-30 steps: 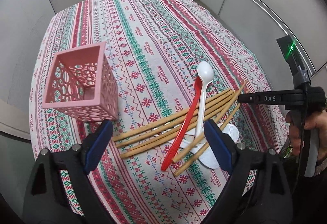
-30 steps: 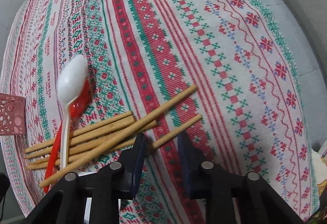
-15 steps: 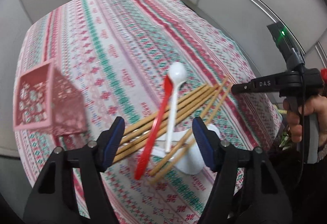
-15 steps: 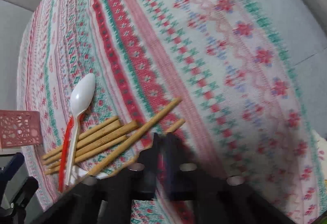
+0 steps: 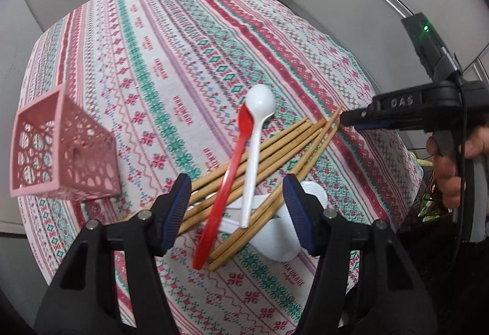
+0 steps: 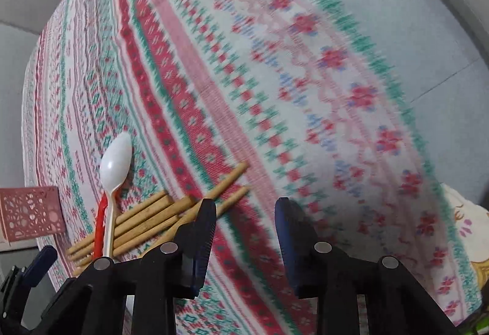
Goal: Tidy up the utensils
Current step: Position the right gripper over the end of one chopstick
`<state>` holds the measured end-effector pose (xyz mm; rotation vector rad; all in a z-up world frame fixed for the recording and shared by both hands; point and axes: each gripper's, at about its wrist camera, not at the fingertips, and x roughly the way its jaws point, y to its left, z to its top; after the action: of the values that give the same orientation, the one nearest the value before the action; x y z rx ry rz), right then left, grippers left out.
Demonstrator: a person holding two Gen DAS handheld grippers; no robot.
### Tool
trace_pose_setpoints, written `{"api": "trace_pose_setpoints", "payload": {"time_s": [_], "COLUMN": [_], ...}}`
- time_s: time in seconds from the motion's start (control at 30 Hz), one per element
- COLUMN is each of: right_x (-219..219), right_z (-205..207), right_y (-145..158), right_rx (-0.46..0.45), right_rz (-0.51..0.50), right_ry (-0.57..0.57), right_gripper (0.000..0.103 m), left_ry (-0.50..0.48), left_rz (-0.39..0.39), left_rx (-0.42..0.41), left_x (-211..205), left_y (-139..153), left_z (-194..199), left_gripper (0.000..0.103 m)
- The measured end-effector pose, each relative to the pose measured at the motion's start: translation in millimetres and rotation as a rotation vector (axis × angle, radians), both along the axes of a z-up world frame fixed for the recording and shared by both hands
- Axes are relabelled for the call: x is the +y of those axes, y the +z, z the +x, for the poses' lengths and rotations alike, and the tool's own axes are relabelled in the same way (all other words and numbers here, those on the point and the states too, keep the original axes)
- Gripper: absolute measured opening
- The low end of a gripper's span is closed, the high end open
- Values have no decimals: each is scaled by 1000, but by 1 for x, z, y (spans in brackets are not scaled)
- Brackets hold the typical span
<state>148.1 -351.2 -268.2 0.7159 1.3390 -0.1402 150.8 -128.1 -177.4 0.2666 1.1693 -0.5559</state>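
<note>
Left gripper spread, jaws just narrowed, straddling the handle ends of red spoon, white spoon and chopsticks, gripping none; long axes run away up-right. Right gripper, just reopened, empty, beside far tips

left gripper closing, right gripper opening

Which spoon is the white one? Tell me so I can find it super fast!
Look at the striped tablecloth, near its right side, for the pile of wooden chopsticks. Two spoons lie across that pile, side by side. The white spoon is the right one, its round bowl up past the sticks; its neighbour, the red spoon, is flatter and narrower.
</note>
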Motion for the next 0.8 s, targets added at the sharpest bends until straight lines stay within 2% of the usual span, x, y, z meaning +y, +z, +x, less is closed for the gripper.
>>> {"api": "trace_pose_setpoints", "payload": {"time_s": [0.17,0.23,0.33,0.4,0.53,0.57,0.6,0.63,0.67,0.73,0.8], "right_x": [22,37,56,63,67,65,65,64,60,59,63], "right_z": [10,17,23,24,20,13,9,7,3,-1,-5], "right_y": [2,4,5,5,5,4,3,3,3,14,39], "right_rx": [24,34,32,33,30,58,66,72,82,33,-65], "right_rz": [-89,-163,-178,-196,-200,-230,-261,-287,-265,-265,-305], "right_ry": [28,56,93,115,140,154,172,184,163,169,232], "right_gripper": [35,35,34,25,24,23,8,1,1,11,11], "left_ry": [15,11,11,17,21,19,16,15,14,14,17], "left_rz": [-7,-8,-10,-16,-23,-23,-22,-22,-25,-34,-42], "left_rx": [1,-1,-8,-7,-9,-12,-16,-19,-22,-27,-33], "left_x": [11,13,17,21,28,29,30,30,30,32,34], "left_y": [1,2,4,6,10,11,12,13,14,18,21], "left_z": [1,0,-1,-2,-6,-7,-9,-10,-11,-12,-13], "left_gripper": [63,63,63,63,63,63,63,63,63,63,63]}}
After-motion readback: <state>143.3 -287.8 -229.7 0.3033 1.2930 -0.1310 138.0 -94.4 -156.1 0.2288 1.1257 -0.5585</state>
